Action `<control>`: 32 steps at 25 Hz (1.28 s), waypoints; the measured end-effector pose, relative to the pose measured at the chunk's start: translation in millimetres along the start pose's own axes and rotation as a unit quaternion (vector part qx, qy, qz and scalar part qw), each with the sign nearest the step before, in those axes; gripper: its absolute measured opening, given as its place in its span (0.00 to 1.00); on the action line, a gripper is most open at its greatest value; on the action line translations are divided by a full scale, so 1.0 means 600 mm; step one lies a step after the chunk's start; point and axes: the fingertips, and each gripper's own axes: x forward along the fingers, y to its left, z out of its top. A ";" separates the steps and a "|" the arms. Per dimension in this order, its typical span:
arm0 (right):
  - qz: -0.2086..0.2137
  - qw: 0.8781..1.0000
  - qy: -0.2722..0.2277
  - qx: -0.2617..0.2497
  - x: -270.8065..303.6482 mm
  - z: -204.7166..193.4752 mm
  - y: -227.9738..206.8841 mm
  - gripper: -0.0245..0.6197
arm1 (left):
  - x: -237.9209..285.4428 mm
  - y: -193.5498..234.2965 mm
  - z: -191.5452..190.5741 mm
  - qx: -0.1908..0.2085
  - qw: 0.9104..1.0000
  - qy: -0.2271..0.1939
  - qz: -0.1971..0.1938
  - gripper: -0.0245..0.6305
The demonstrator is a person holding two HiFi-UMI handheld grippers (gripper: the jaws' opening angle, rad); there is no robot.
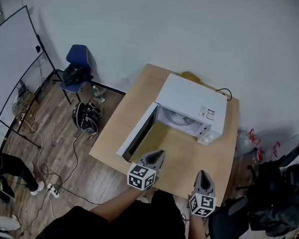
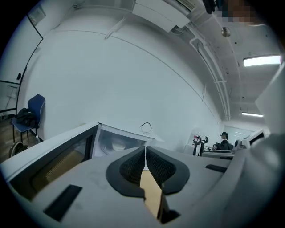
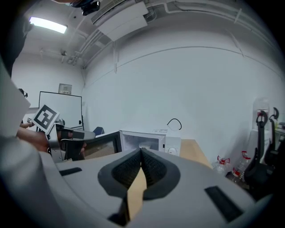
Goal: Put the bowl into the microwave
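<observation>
microwave (image 1: 188, 102): white
table (image 1: 134, 117): light wood
chair (image 1: 79, 55): blue
floor (image 1: 56, 146): brown planks
left gripper (image 1: 159, 154): grey, black-and-white markers
right gripper (image 1: 203, 173): grey, black-and-white markers

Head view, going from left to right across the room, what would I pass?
whiteboard → blue chair → microwave → bottles

White microwave (image 1: 188, 100) on a wooden desk (image 1: 194, 159), its door (image 1: 138, 135) swung open, a white bowl (image 1: 182, 121) inside; left claw (image 1: 157, 157) and right claw (image 1: 203, 176) hover in front.
</observation>
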 end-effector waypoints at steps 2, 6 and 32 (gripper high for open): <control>-0.002 1.000 -0.002 0.003 -0.023 -0.003 0.017 0.13 | -0.035 -0.021 -0.001 0.018 1.000 0.001 -0.015 0.07; -0.007 0.999 -0.005 -0.039 -0.071 0.000 0.069 0.13 | -0.110 -0.046 0.003 0.039 0.999 -0.010 -0.004 0.07; 0.020 0.999 -0.035 -0.025 -0.179 0.021 0.105 0.13 | -0.196 -0.152 0.004 0.067 0.997 -0.026 0.033 0.07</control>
